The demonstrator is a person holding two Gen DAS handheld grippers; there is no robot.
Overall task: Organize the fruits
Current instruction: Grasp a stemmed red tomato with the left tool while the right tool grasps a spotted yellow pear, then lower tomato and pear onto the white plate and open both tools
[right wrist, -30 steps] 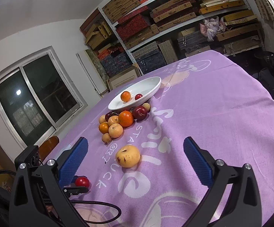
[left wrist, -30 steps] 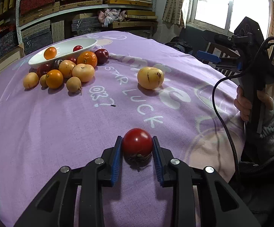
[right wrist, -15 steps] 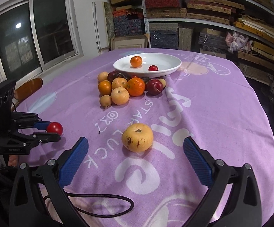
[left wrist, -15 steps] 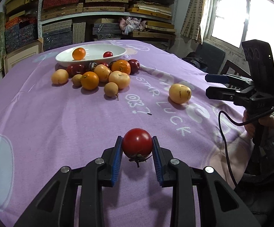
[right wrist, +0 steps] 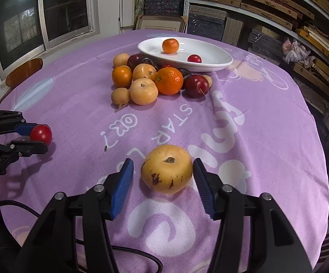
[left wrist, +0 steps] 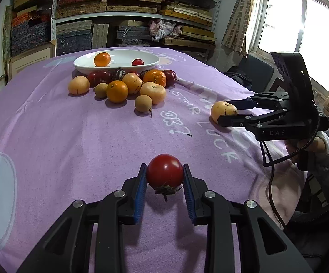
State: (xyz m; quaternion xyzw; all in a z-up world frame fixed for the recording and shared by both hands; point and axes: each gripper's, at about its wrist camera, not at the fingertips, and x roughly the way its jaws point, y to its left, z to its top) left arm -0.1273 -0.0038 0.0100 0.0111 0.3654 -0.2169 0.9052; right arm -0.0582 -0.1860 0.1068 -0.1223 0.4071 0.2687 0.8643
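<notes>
My left gripper (left wrist: 165, 178) is shut on a red tomato (left wrist: 165, 170), which hangs just above the purple tablecloth (left wrist: 73, 136) with its stem down. The right wrist view shows that grip at the far left, the tomato (right wrist: 41, 133) sitting between the pads. My right gripper (right wrist: 163, 162) straddles a spotted yellow fruit (right wrist: 166, 170) lying on the cloth. Its jaws are closing, with a gap still showing at the left pad (right wrist: 122, 182). From the left wrist view, the right gripper (left wrist: 223, 112) reaches around the yellow fruit (left wrist: 219, 111).
A white oval plate (left wrist: 121, 58) at the far side holds an orange (left wrist: 102, 59) and a small red fruit (left wrist: 138, 62). Several oranges, yellow fruits and dark red plums (left wrist: 130, 84) are piled in front of it. Shelves stand behind the table, and a wooden chair (right wrist: 23, 72) is at its left edge.
My right gripper has swung down toward the yellow fruit and its wide jaws have narrowed around it. The left gripper has kept hold of the tomato, lifted it slightly off the cloth and turned.
</notes>
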